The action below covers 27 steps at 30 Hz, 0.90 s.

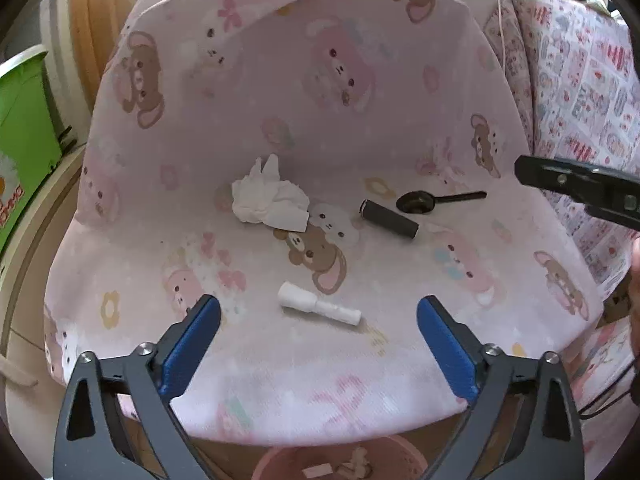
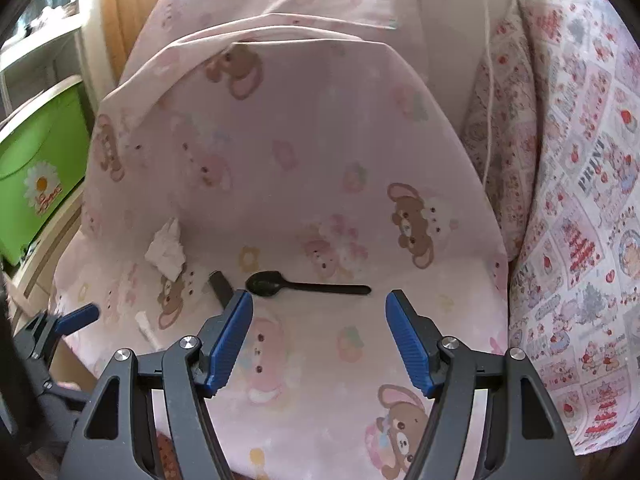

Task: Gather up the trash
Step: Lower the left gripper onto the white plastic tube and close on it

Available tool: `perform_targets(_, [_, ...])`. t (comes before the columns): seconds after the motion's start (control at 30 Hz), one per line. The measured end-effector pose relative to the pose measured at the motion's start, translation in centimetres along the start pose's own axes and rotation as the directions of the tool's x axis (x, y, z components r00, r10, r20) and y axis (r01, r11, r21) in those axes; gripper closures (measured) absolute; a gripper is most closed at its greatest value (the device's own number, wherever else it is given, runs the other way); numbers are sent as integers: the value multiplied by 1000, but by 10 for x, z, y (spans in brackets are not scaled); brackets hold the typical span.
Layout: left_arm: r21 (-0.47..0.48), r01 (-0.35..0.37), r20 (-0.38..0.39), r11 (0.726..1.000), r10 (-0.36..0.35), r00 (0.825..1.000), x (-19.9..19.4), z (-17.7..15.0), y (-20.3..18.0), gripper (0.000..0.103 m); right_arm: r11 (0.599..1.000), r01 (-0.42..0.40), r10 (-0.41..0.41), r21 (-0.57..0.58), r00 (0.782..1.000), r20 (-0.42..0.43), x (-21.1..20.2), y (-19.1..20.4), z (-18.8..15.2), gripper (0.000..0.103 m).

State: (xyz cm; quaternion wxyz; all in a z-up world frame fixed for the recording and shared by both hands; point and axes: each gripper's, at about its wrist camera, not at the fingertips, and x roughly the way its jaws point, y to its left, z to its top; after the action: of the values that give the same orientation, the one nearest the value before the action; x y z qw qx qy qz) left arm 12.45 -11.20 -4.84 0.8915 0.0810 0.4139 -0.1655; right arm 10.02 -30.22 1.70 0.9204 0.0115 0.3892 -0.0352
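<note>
Your left gripper (image 1: 319, 312) gapes wide above the white tube (image 1: 319, 307) on the pink cover (image 1: 360, 80); your right gripper (image 2: 319, 308) is equally wide, empty, just short of the black spoon (image 2: 306, 285); crumpled tissue (image 1: 269, 198) and dark cylinder (image 1: 389, 220) lie further in; 1 pink bin (image 1: 280, 462) sits below the seat edge.

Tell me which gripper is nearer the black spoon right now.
Right. The right gripper hangs open just short of the black spoon, which lies between its fingertips. The left gripper sits further off, facing the white tube, with the spoon beyond, toward the right.
</note>
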Motion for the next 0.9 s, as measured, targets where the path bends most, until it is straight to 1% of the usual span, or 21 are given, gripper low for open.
perform_targets(0.1, [6,2,-19,1000,-2,1000,8,0,0,18,999,-5,5,-44,1000,5,-2,9,-2,32])
perform_targets(0.2, [-46,41,-35,998,-43,998,11,1,5,22,999,-11,11,-51,1000,-2,-4,12,-4,32])
perform_targets(0.23, [-56,43,-38,998,-46,998,12,1,7,23,999,-24,23,-46,1000,-3,-5,13,-5,32])
perform_targets(0.27, [-59,37,-40,998,-40,998,13,1,8,26,998,-35,35,-44,999,-3,-6,13,-5,32])
perform_targets(0.33, [-59,26,-52,998,-29,998,16,0,11,35,998,-40,40,-51,999,-1,-8,14,-5,32])
perform_targets(0.37, [-66,39,-63,997,-43,997,18,0,12,45,998,-38,39,-54,999,4,-9,14,-5,32])
perform_targets(0.4, [-77,62,-70,995,-68,995,19,-1,14,50,998,-36,36,-58,999,10,-10,15,-5,32])
perform_targets(0.47, [-97,87,-71,991,-94,993,19,-1,16,50,998,-30,31,-64,999,15,-11,15,-5,32])
perform_targets(0.53, [-92,81,-74,992,-88,993,18,-2,16,53,998,-25,26,-61,1000,17,-11,14,-4,32])
perform_targets(0.57, [-85,79,-74,993,-85,994,18,-2,16,56,998,-27,28,-54,999,16,-12,13,-4,32])
perform_targets(0.6, [-84,77,-71,993,-83,994,17,-2,16,62,998,-29,30,-49,999,14,-11,12,-4,32])
perform_targets(0.63, [-86,76,-69,993,-82,994,16,-2,17,70,999,-29,30,-43,999,12,-11,11,-4,32])
perform_targets(0.67, [-89,79,-68,993,-85,994,14,-2,18,81,999,-27,28,-39,1000,11,-11,10,-3,32])
perform_targets(0.7, [-92,81,-68,992,-87,994,13,-1,19,87,999,-24,24,-36,1000,10,-10,9,-3,32])
perform_targets(0.73, [-93,82,-66,992,-88,994,12,0,18,89,999,-21,21,-34,1000,9,-9,8,-3,32])
perform_targets(0.8, [-89,76,-63,993,-82,995,10,0,20,98,999,-15,15,-28,1000,4,-8,6,-3,32])
perform_targets(0.87, [-88,61,-67,994,-67,995,9,1,21,101,1000,-13,13,-21,1000,-2,-5,6,-3,32])
perform_targets(0.9, [-91,54,-72,994,-60,996,10,1,22,101,1000,-14,14,-17,1000,-6,-4,5,-3,32])
